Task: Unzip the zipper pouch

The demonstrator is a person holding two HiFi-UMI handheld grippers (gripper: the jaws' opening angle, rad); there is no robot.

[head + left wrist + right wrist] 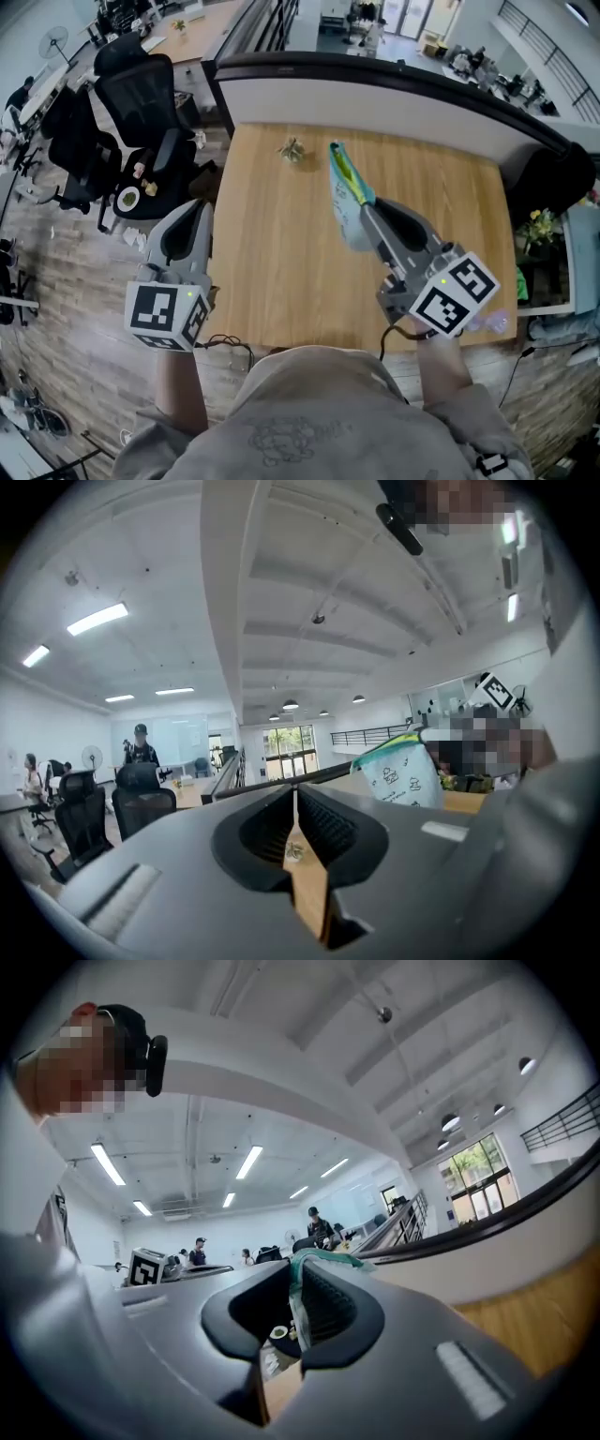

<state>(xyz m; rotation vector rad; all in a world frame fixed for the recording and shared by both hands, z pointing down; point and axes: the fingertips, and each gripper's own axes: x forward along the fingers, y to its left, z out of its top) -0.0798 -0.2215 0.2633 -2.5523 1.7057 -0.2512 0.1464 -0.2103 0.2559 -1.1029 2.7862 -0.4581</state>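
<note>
Above the wooden bench, the right tongs clamped the zipper pouch; the left tongs were together, empty.

Open tabletop — pouch aloft (right side)

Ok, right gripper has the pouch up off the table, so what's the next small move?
Probably bring the left gripper across to the top edge of the zipper pouch and open its jaws there. The right gripper pinches the pouch above the table, while the left is shut, empty and off to the side.
</note>
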